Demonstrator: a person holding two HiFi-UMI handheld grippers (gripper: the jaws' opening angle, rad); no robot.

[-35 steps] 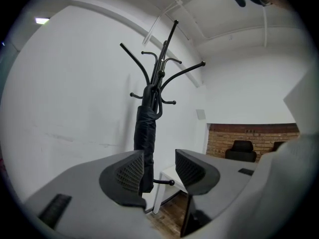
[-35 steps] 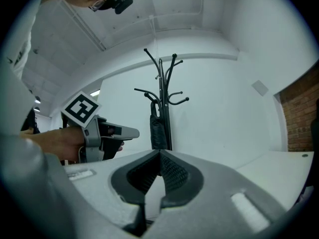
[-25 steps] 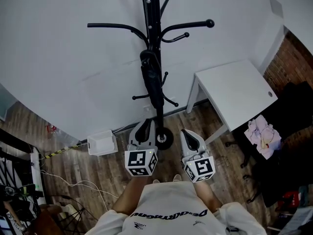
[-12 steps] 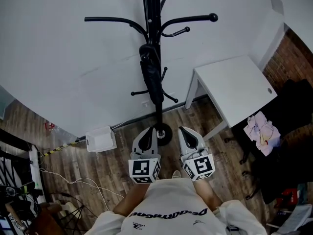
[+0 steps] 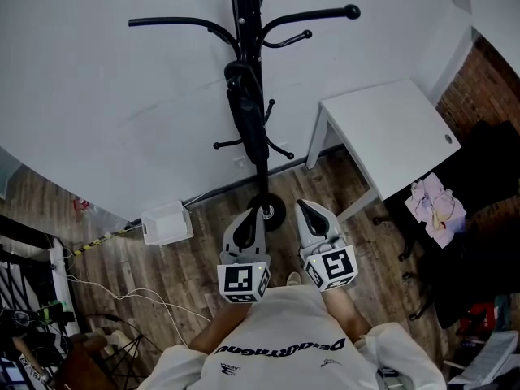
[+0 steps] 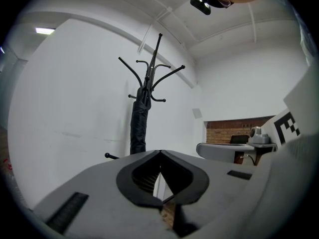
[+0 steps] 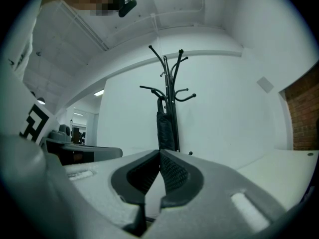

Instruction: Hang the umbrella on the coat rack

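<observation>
**Umbrella on the rack, both grippers shut and empty**

The folded black umbrella [image 5: 247, 119] hangs upright along the pole of the coat rack [image 5: 244, 6], its top at a hook and its tip pointing down, clear of the round base. The rack stands at the foot of the white wall [image 5: 122, 112], where the wall meets the wooden floor [image 5: 187, 266].

Both grippers are held level in front of the person's body, pointing toward the rack and well apart from the umbrella. The left gripper [image 5: 257, 213] has its jaws pressed together with nothing between them. The right gripper [image 5: 301, 206], just beside it, is likewise closed and empty.

A strip of bare floor runs between the grippers and the wall. To the right, the near corner of a white table [image 5: 382, 136] stands close to the rack, leaving a narrow gap. To the left, a white box [image 5: 166, 222] sits against the wall's foot; its contents cannot be seen. Cables [image 5: 122, 303] trail across the floor at the far left.
</observation>
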